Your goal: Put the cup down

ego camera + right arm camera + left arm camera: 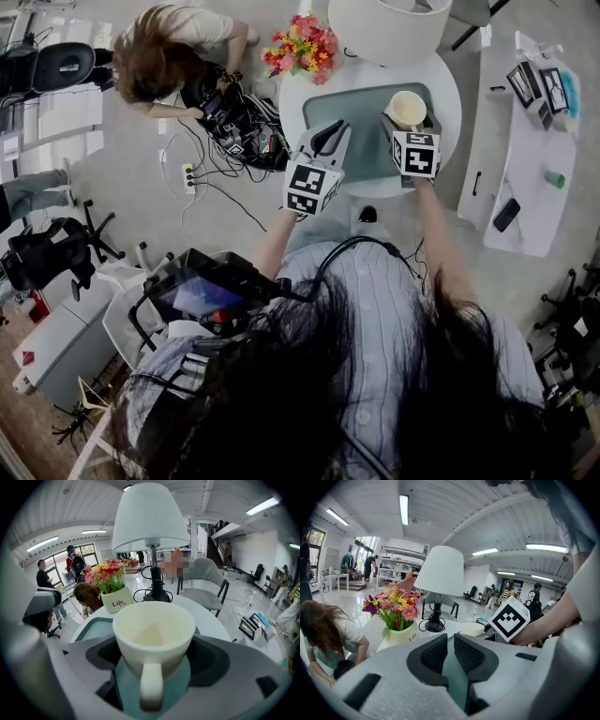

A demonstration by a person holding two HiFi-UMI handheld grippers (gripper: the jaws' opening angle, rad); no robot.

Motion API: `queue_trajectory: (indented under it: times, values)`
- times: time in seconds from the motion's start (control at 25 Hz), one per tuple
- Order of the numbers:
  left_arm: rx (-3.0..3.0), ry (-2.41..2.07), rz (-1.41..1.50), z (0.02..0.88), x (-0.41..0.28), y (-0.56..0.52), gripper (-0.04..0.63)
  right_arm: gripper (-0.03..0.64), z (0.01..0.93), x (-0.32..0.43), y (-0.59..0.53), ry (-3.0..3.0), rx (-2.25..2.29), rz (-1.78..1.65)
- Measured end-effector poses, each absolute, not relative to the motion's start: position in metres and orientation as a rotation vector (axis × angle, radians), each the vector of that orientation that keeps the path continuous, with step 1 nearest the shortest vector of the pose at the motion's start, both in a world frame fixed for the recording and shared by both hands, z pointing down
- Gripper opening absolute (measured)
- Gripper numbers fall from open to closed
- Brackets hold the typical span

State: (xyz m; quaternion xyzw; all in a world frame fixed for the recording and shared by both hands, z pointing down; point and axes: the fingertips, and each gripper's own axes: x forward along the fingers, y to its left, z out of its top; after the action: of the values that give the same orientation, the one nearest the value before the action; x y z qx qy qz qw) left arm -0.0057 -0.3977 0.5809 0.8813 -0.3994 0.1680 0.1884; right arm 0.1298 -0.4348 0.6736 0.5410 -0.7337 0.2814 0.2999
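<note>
the right tongs (152, 660) clamp the cream cup (153, 630) by its sides, upright, handle toward the holder, over the teal mat (366, 122) on the round table (445, 94), apparently so it can go straight down. the left tongs (451, 656) hang beside, all but closed and empty.

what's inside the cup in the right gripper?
Nothing visible: the cup, clamped by the right gripper, shows a bare cream interior. Its near wall covers the near part of the bottom.
</note>
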Motion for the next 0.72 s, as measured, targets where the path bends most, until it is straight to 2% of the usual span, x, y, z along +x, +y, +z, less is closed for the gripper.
queue_trajectory:
  times: [0.72]
  values:
    - [2.445,-1.173,0.474,0.586,-0.029,-0.404,0.054,0.393,0.689,0.122,-0.448,-1.894,1.387,0.617]
